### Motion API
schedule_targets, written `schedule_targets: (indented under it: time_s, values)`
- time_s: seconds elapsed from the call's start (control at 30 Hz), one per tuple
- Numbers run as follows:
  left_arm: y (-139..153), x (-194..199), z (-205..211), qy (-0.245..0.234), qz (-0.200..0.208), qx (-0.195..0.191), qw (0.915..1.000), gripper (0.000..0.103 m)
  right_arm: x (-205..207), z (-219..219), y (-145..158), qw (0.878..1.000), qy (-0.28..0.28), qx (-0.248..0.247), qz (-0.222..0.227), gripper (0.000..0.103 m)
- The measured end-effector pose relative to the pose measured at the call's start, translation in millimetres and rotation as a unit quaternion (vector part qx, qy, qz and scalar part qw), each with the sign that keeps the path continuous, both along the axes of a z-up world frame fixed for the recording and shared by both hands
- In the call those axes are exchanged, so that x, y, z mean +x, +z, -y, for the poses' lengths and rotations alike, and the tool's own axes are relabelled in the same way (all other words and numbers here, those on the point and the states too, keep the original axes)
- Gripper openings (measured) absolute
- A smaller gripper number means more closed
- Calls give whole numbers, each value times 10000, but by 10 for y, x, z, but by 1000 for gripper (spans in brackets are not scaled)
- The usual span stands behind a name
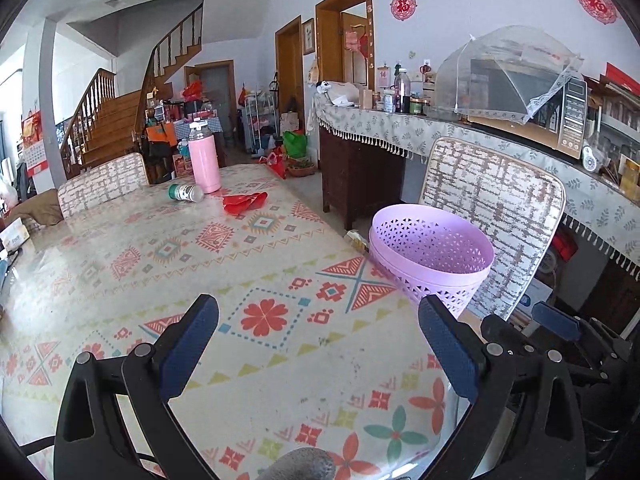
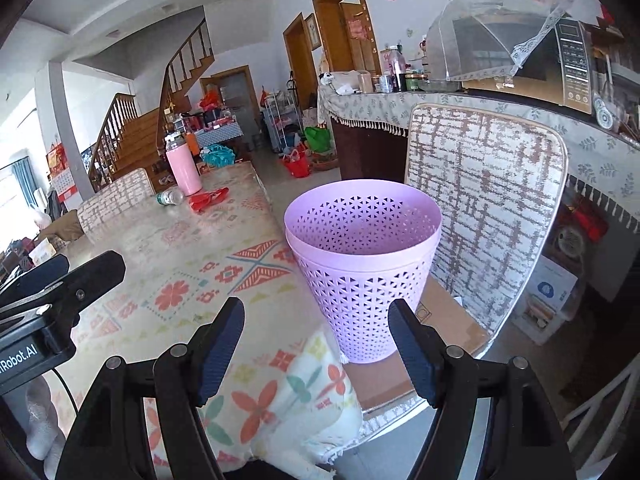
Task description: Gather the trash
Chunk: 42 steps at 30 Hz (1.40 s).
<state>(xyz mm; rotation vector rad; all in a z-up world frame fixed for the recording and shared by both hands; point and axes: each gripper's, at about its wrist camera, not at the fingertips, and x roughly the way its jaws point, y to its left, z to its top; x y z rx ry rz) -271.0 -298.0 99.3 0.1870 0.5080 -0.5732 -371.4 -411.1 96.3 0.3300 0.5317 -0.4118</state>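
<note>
A lilac perforated bin stands on a chair seat beside the table's right edge; it also shows in the left wrist view. At the table's far end lie a clear plastic bottle with a green cap on its side and a crumpled red wrapper, both also in the right wrist view, bottle and wrapper. My left gripper is open and empty over the near table. My right gripper is open and empty, just in front of the bin.
A pink thermos stands upright by the bottle. The patterned table has upholstered chairs at its right and far left. A sideboard with jars, a mesh food cover and a microwave runs along the right wall.
</note>
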Motion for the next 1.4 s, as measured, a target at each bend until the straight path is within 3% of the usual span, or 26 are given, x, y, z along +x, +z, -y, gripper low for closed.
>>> schedule_targets:
  time_s: [0.4, 0.73, 1.4]
  values:
    - [-64, -200, -32, -57, 175, 104, 9998, 100, -129, -166, -90, 9998, -17, 6, -189, 80]
    - [-95, -166, -113, 94, 76, 114, 9999, 100, -145, -288, -85, 9995, 46, -143, -285, 80]
    - [-276, -28, 5, -35, -130, 340, 9993, 100, -150, -70, -138, 9993, -141, -51, -328, 82]
